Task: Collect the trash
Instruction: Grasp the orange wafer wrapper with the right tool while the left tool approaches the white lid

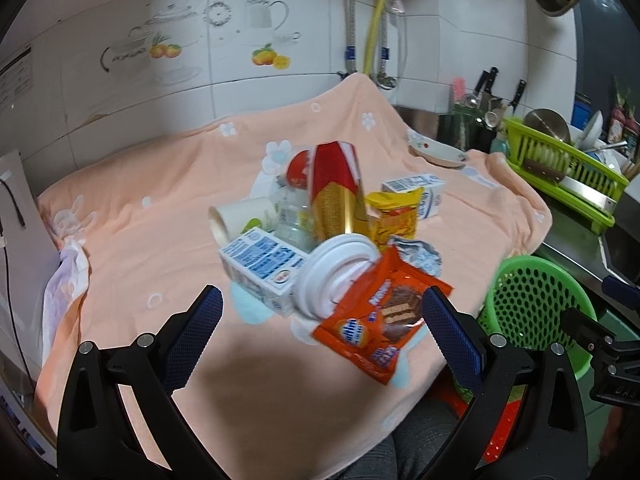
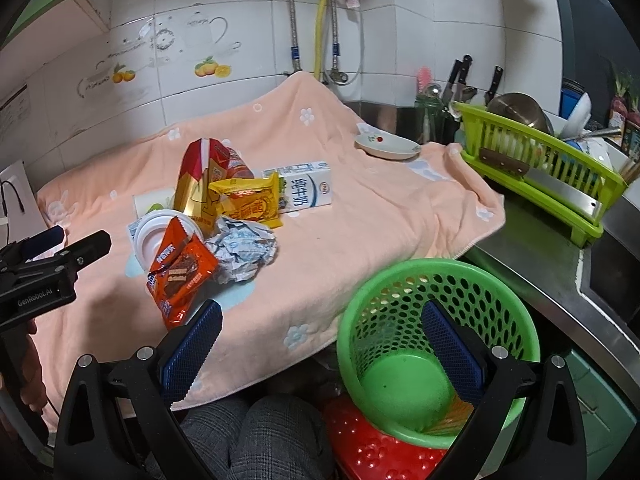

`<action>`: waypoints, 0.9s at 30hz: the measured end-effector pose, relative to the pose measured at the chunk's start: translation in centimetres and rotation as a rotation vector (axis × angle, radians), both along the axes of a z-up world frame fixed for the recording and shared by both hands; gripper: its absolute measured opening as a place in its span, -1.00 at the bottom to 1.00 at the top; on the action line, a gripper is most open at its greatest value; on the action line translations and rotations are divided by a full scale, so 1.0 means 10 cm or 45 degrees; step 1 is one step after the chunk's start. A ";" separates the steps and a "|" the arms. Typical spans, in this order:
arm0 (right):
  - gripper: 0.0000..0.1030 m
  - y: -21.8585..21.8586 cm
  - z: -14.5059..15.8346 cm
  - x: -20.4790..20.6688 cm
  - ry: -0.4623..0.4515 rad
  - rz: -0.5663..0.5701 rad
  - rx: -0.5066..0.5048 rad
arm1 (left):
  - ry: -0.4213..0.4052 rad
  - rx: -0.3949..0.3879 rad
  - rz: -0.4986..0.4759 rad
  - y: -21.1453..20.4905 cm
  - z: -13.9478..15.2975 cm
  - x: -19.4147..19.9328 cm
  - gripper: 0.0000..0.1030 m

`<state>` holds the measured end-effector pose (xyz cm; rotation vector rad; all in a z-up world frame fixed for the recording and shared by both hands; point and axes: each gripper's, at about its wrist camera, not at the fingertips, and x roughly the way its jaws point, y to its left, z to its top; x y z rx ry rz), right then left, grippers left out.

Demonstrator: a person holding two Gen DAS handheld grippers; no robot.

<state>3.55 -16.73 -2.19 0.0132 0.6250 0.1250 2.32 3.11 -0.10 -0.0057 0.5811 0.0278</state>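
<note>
A pile of trash lies on the peach towel [image 1: 160, 220]: an orange wafer wrapper [image 1: 380, 312], a white plastic lid [image 1: 332, 276], a blue-and-white milk carton [image 1: 260, 264], a red-gold snack bag [image 1: 336, 188], a yellow wrapper [image 1: 396, 216], crumpled foil [image 1: 420, 256] and a second milk carton [image 1: 420, 196]. My left gripper [image 1: 322, 320] is open and empty, just short of the orange wrapper. My right gripper [image 2: 322, 336] is open and empty, over the towel's front edge, its right finger above the green perforated basket [image 2: 432, 344]. The pile also shows in the right wrist view, with the orange wrapper [image 2: 180, 276] nearest.
A small floral plate [image 2: 386, 144] sits on the towel's far right. A lime dish rack [image 2: 540, 164] with dishes stands on the steel counter to the right, knives behind it. A red stool [image 2: 372, 444] holds the basket. A tiled wall is behind.
</note>
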 end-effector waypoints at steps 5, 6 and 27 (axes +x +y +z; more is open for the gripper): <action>0.88 0.14 -0.03 0.09 0.010 0.067 0.006 | 0.004 -0.022 0.065 0.22 0.00 0.03 0.90; 0.88 0.18 -0.04 0.11 0.016 0.086 0.014 | 0.006 -0.028 0.074 0.25 0.00 0.04 0.90; 0.83 0.69 -0.42 0.60 0.146 0.275 0.134 | 0.050 -0.065 0.118 0.65 -0.13 0.17 0.90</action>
